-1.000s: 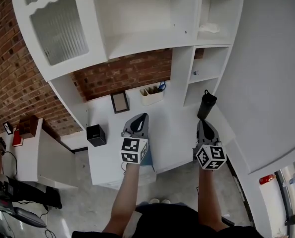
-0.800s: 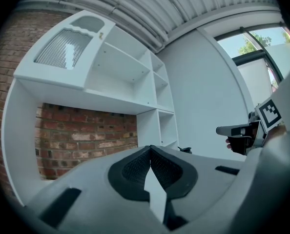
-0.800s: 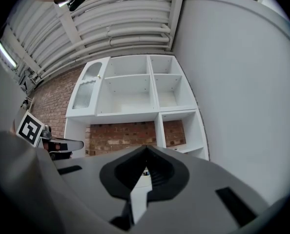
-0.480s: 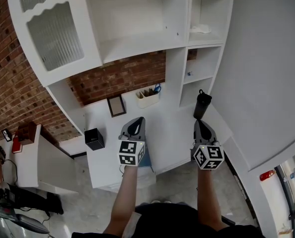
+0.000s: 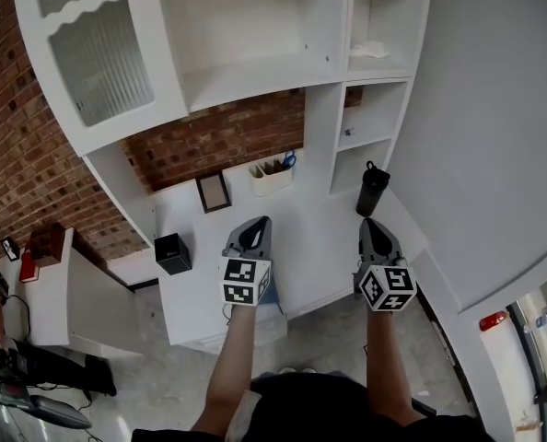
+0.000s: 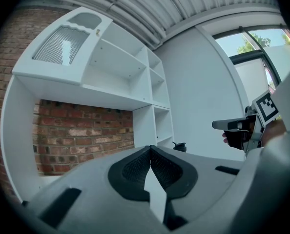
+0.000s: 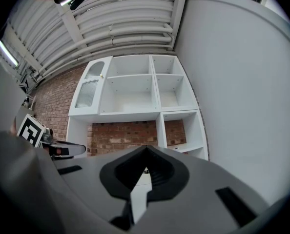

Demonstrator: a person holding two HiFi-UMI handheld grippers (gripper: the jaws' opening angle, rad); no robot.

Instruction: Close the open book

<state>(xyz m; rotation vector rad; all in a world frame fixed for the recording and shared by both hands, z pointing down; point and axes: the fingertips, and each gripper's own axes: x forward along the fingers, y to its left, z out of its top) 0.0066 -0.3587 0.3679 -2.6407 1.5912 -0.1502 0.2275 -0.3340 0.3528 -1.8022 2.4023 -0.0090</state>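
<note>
No open book shows in any view. In the head view my left gripper (image 5: 259, 221) is held level over the front of the white desk (image 5: 315, 238), jaws together with nothing between them. My right gripper (image 5: 369, 222) hovers at the desk's right front, also shut and empty. The left gripper view looks along the closed left gripper (image 6: 150, 148) at the brick wall, with the right gripper (image 6: 233, 125) off to its right. The right gripper view shows the closed right gripper (image 7: 145, 149) and the left gripper (image 7: 67, 150) at its left. A pale blue edge (image 5: 271, 291) peeks out under the left gripper's cube; I cannot tell what it is.
On the desk stand a small picture frame (image 5: 212, 192), a white pen holder (image 5: 270, 177), a black cube (image 5: 173, 253) at the left and a black bottle (image 5: 371, 190) at the right. White shelves (image 5: 255, 53) rise above. A grey wall (image 5: 494, 155) closes the right side.
The head view has shifted slightly, so the desk and shelves sit a little higher and further left. Both grippers stay shut and have hardly moved.
</note>
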